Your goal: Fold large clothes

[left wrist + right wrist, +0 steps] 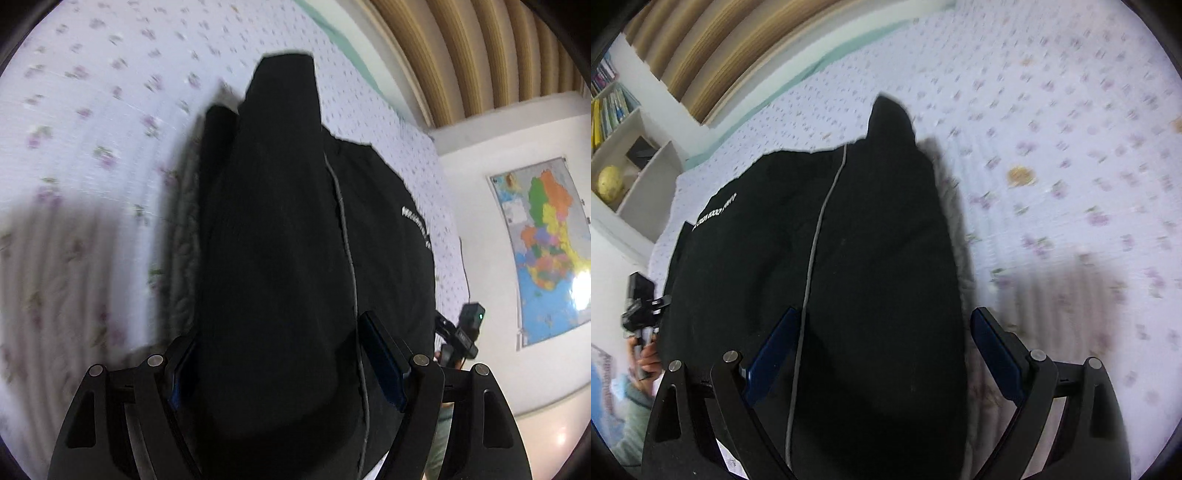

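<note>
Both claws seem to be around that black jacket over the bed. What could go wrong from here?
The black jacket is bulky; the left gripper and right gripper stand wide around it, so it might slip and unfold onto the floral bedsheet. Both views are blurred, so a fast swing could flick the sleeve out of place.

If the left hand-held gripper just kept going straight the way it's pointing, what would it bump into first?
The black jacket. It already fills the gap between the left hand-held gripper's open fingers, so it likely meets that cloth at once, with the floral bedspread beyond it.
</note>
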The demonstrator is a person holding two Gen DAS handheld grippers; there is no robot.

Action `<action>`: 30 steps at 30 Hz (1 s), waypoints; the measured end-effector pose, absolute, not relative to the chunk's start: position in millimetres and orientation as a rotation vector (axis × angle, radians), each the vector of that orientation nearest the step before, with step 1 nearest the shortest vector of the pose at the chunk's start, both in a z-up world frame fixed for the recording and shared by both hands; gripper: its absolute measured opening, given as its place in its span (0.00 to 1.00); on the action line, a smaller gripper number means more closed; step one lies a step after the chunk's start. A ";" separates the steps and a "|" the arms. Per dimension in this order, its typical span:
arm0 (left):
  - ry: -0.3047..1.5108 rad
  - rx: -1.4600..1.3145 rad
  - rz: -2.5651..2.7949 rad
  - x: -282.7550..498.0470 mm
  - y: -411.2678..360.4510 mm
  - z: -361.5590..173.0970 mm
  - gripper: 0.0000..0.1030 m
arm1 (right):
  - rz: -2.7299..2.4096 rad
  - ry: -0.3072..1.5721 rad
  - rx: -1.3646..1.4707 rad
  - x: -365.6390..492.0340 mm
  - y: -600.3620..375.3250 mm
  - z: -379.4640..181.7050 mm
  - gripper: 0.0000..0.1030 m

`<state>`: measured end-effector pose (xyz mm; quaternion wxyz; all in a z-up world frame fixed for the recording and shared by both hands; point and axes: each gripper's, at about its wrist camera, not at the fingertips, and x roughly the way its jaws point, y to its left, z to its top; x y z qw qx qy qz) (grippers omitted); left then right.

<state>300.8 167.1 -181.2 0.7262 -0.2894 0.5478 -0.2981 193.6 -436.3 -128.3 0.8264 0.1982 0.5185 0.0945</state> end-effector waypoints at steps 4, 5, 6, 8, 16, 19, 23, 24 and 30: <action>1.226 -0.636 -0.678 306.3 158.7 -186.7 0.77 | 0.256 1.134 0.516 201.4 -445.3 -145.7 0.97; 1.230 -0.638 -0.687 307.3 157.2 -187.7 0.77 | 0.265 1.140 0.529 202.1 -446.7 -148.4 0.97; 1.230 -0.638 -0.692 307.5 156.6 -188.4 0.77 | 0.271 1.147 0.527 202.6 -446.5 -149.2 0.97; 1.217 -0.631 -0.709 307.2 155.3 -185.7 0.77 | 0.289 1.151 0.512 203.4 -444.2 -147.8 0.90; 1.193 -0.651 -0.794 307.4 142.6 -179.7 0.76 | 0.456 1.212 0.513 219.0 -423.2 -151.5 0.78; 1.256 -0.624 -0.761 316.5 124.9 -192.2 0.78 | 0.486 1.237 0.570 239.6 -410.3 -167.7 0.82; 1.216 -0.586 -0.700 307.9 116.4 -179.2 0.70 | 0.475 1.186 0.511 235.5 -399.9 -155.9 0.72; 1.193 -0.571 -0.693 304.2 116.3 -174.2 0.58 | 0.473 1.161 0.500 229.8 -399.6 -149.4 0.63; 1.003 -0.529 -0.735 258.8 106.1 -108.9 0.41 | 0.487 0.997 0.440 188.9 -383.1 -84.8 0.48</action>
